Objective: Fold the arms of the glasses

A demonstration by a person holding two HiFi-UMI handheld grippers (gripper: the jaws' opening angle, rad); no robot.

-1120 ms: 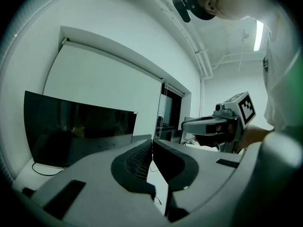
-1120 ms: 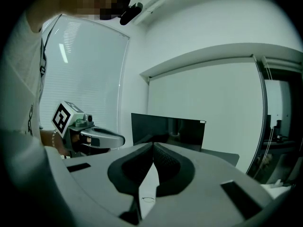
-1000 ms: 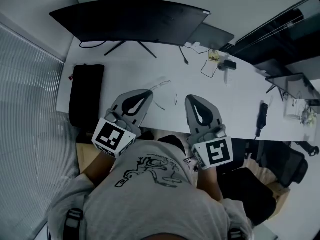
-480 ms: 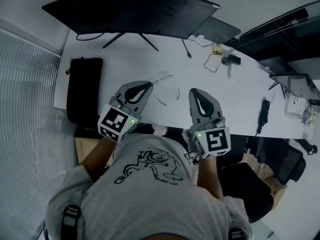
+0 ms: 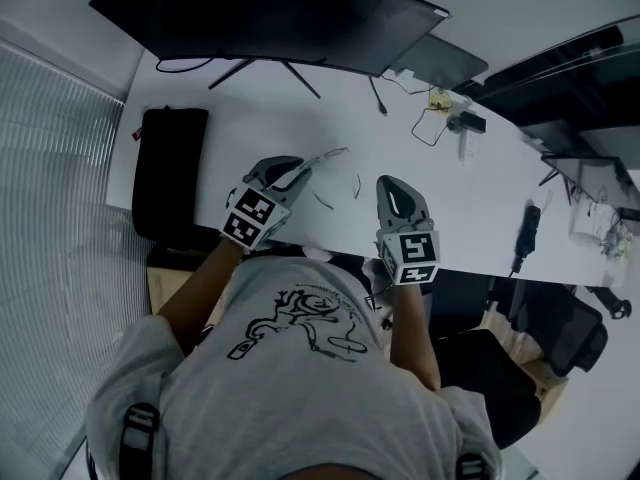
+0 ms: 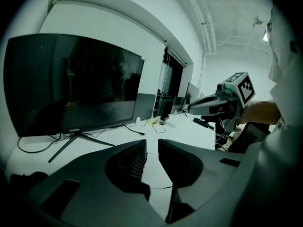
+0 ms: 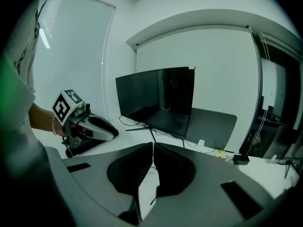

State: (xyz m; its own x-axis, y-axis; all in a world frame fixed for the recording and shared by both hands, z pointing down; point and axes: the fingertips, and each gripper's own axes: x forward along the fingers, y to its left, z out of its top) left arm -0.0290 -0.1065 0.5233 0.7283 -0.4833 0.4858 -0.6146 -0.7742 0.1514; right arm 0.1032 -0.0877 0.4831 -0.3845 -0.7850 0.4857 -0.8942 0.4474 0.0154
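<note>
1. Where the head view looks down on the white desk (image 5: 250,118), the thin wire-framed glasses (image 5: 333,176) lie on it near the person's edge, arms spread out. The grey left gripper (image 5: 302,166) points at their left end, its tips just beside the wire; whether they touch I cannot tell. The grey right gripper (image 5: 392,184) sits just right of the glasses, apart from them. Beyond the glasses stands a wide black curved monitor (image 5: 270,18). Well left of them lies a black oblong pouch (image 5: 170,173), and far beyond them to the right lie loose cables (image 5: 430,123).
2. In the left gripper view, the jaws stand a narrow slit apart with nothing pinched. A strand of the glasses shows on the desk through the gap.
3. In the right gripper view, the jaws are pressed together and hold nothing. The glasses' wire lies on the desk just beneath them.
</note>
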